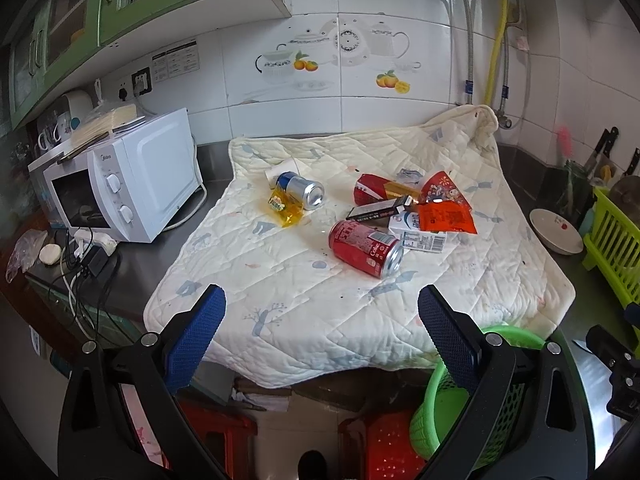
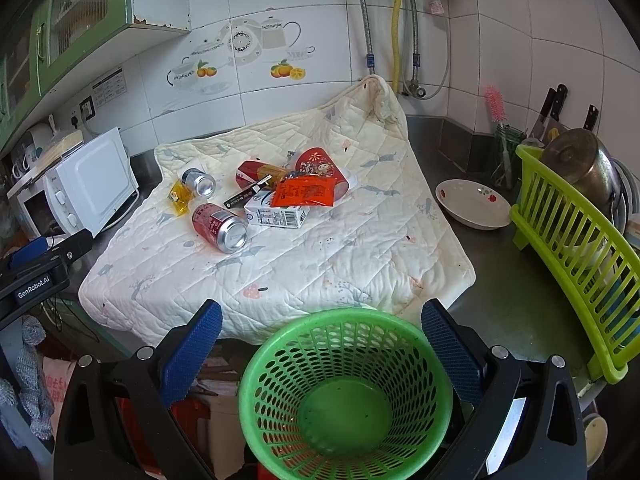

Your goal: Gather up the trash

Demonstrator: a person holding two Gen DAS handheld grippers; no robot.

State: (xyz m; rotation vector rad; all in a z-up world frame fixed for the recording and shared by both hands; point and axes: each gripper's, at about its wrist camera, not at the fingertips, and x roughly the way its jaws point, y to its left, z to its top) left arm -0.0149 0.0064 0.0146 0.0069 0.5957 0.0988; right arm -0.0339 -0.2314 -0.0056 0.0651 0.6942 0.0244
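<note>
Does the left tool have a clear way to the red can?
Probably yes: the left tool is open, and only bare quilt lies between it and the red can.

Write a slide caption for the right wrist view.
Open right gripper above empty green basket; cans and wrappers litter the quilted mat.

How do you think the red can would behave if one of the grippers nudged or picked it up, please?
The red can lies on its side on the quilted cloth, so a nudge would probably roll it, though the soft cloth may slow it. Its top looks opened, so it is likely light and could dent under firm fingers. Its smooth metal wall may slip.
</note>
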